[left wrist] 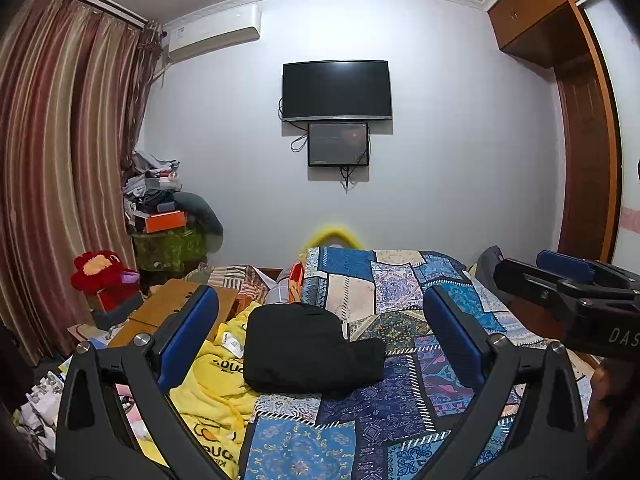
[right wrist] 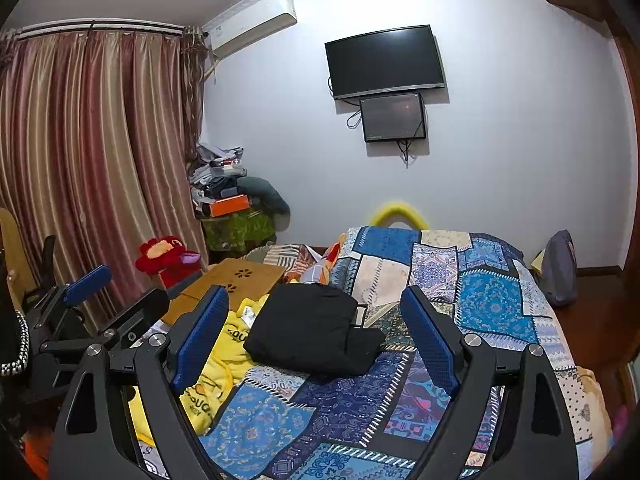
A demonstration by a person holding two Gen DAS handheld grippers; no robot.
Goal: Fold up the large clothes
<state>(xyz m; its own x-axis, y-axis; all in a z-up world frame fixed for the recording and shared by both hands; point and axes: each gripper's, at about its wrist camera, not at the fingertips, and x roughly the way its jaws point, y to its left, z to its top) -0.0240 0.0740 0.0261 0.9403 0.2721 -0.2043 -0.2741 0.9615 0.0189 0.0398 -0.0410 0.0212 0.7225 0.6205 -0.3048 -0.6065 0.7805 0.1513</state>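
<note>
The black garment looks already folded, a compact dark bundle with one lobe sticking out to the right, lying on the patchwork bedspread. So the step in hand seems to fall between items: one piece done, the next to fetch. Furthest left lies the yellow garment, rumpled and partly under the black bundle, a label showing; it is the likely next pick, calling for a reach down-left and a pinch on an edge to pull it clear and flat. The left gripper and right gripper both hover spread wide, holding nothing.
</note>
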